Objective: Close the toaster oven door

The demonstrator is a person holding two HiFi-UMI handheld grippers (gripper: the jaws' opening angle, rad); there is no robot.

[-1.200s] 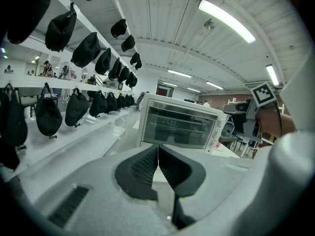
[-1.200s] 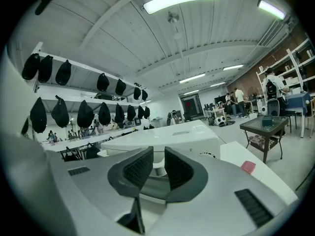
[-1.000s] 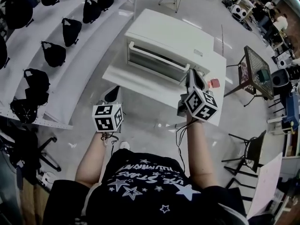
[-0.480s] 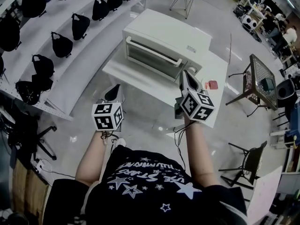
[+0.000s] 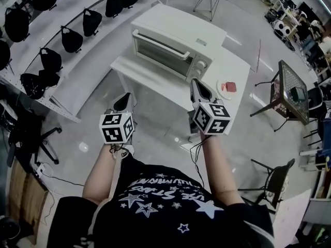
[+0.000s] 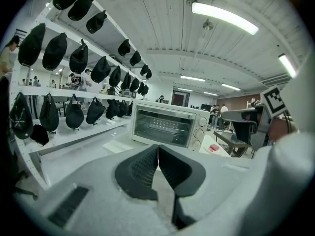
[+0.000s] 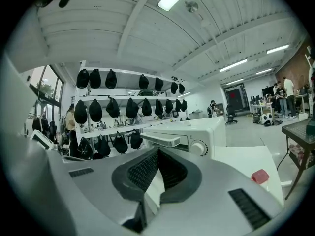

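The white toaster oven (image 5: 176, 40) stands on a white table (image 5: 155, 84), its glass door (image 5: 161, 53) upright against the front and the handle bar (image 5: 161, 42) along the top. In the left gripper view the toaster oven (image 6: 167, 125) faces me with the door flat. My right gripper (image 5: 198, 88) hangs just before the oven's knob side, shut and empty, with its marker cube (image 5: 211, 119) behind it. The same oven's handle (image 7: 160, 140) shows past the right gripper (image 7: 158, 154). My left gripper (image 5: 123, 101) is shut and empty, off the table's left front edge; its pads (image 6: 147, 163) meet.
A small red block (image 5: 229, 86) lies on a plate on the table, right of the oven, seen also as the red block (image 7: 260, 176). Shelves with black caps (image 5: 72, 37) run along the left. A mesh-topped side table (image 5: 289, 89) and chairs stand to the right.
The right gripper has drawn back slightly from the oven's front and its jaws have come together. The head view has tilted, so the oven sits higher in the picture. The left gripper has barely moved.
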